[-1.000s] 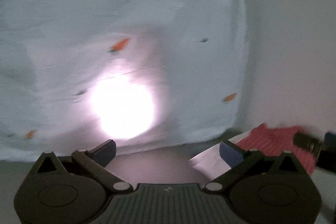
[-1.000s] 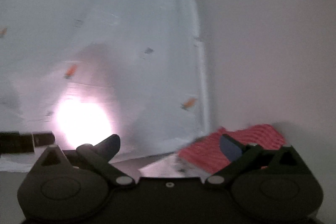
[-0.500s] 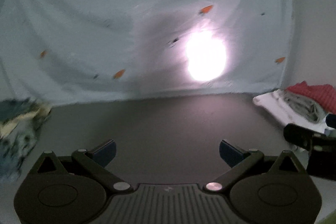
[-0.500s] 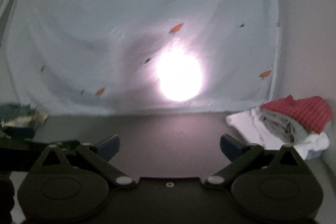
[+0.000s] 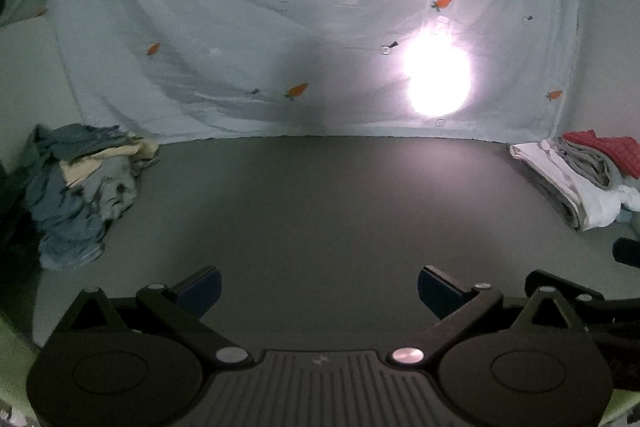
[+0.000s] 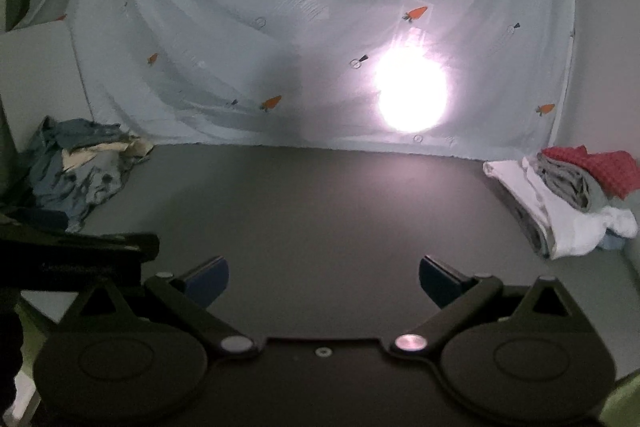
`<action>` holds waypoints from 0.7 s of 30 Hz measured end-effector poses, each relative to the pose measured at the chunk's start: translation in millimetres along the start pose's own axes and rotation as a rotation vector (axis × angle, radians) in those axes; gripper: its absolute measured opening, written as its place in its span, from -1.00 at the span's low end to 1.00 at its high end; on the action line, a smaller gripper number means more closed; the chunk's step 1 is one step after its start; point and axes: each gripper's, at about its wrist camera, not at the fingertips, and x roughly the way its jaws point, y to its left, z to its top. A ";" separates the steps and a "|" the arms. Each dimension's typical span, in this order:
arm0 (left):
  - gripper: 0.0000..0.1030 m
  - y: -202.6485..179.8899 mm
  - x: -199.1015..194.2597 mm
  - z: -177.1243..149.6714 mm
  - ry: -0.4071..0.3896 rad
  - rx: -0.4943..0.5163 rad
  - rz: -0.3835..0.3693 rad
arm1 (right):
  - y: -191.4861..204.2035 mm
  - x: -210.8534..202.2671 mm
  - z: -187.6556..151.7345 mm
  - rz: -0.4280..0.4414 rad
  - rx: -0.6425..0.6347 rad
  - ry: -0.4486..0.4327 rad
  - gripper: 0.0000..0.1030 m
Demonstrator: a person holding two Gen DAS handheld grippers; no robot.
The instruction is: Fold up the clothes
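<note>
A rumpled heap of blue and cream clothes (image 5: 80, 187) lies at the table's left edge; it also shows in the right wrist view (image 6: 84, 171). A folded stack of white, grey and red clothes (image 5: 584, 175) sits at the right edge, also in the right wrist view (image 6: 568, 199). My left gripper (image 5: 319, 287) is open and empty above the near part of the dark table (image 5: 320, 207). My right gripper (image 6: 324, 279) is open and empty beside it, over the same table (image 6: 320, 207).
A pale blue sheet with small carrot prints (image 5: 300, 7) hangs behind the table, with a bright light glare (image 5: 436, 83) on it. Part of the left gripper's body (image 6: 72, 255) shows at the left of the right wrist view.
Both grippers have pulled back from the red-topped stack and the hanging sheet toward the near side of the table. The whole table and both piles have come into view. Both stay open.
</note>
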 end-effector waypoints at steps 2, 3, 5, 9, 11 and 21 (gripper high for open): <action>1.00 8.6 -9.4 -6.3 -0.001 -0.004 0.007 | 8.8 -6.1 -5.8 -0.001 -0.012 0.005 1.00; 1.00 12.4 -13.8 -8.4 -0.002 -0.005 0.013 | 13.1 -9.9 -8.6 -0.003 -0.015 0.008 1.00; 1.00 18.6 -23.7 -13.8 -0.010 -0.007 0.018 | 20.6 -18.6 -14.3 -0.006 -0.016 0.012 1.00; 1.00 26.9 -39.3 -23.1 -0.026 -0.019 0.022 | 26.6 -33.6 -22.7 -0.004 -0.010 0.011 1.00; 1.00 29.5 -44.7 -27.3 -0.028 -0.025 0.019 | 28.7 -38.6 -25.9 -0.011 -0.008 0.006 1.00; 1.00 35.1 -67.0 -42.8 -0.039 -0.023 0.006 | 40.1 -58.4 -37.1 -0.026 0.011 -0.014 1.00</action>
